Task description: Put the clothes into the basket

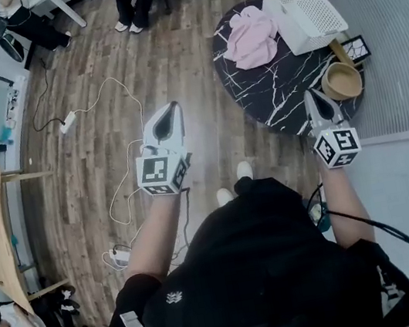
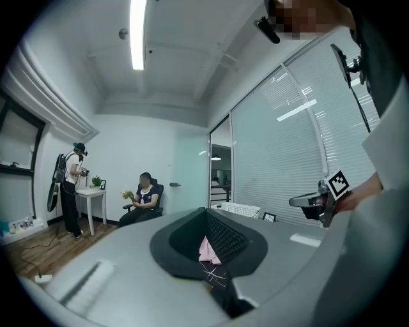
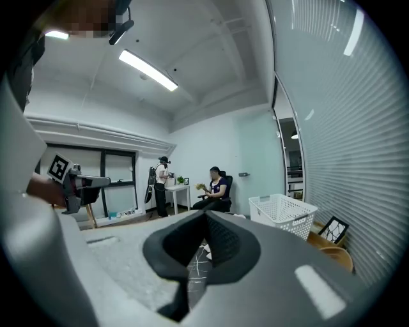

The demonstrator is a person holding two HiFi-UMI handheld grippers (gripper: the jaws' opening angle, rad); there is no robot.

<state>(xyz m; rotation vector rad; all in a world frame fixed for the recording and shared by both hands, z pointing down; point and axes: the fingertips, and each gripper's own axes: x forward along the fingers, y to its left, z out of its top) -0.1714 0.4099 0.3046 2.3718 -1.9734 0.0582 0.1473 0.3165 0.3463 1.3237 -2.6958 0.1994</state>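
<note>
The table [image 1: 279, 98], round, black and veined with white, fills the head view from 12 to 3 o'clock. A pink cloth [image 1: 253, 37] lies crumpled at the table's 10 o'clock. It is outside the basket [image 1: 305, 12] and just beside the basket's 9 o'clock wall. The white mesh basket stands at the table's 1 o'clock. A wooden bowl [image 1: 341, 80] sits at the table's 4 o'clock edge, and a small dark frame [image 1: 357, 48] stands at its 3 o'clock.

The left gripper [image 1: 173, 106] hangs over the wooden floor [image 1: 95, 76] near the middle of the view, well apart from the table. It points toward 12 o'clock. Its jaws are pressed together with nothing between them. Its own view looks past the closed tips to the cloth and the marble top.

The right gripper [image 1: 311, 93] hovers over the table's 6 o'clock rim, near the bowl. Its jaws are also closed tight on nothing.

On the floor at 10 o'clock a white cable [image 1: 116, 127] loops away from a power strip [image 1: 68, 122]. Across the room one person [image 2: 146, 197] sits in a chair and another [image 2: 71, 185] stands at a small white desk.
</note>
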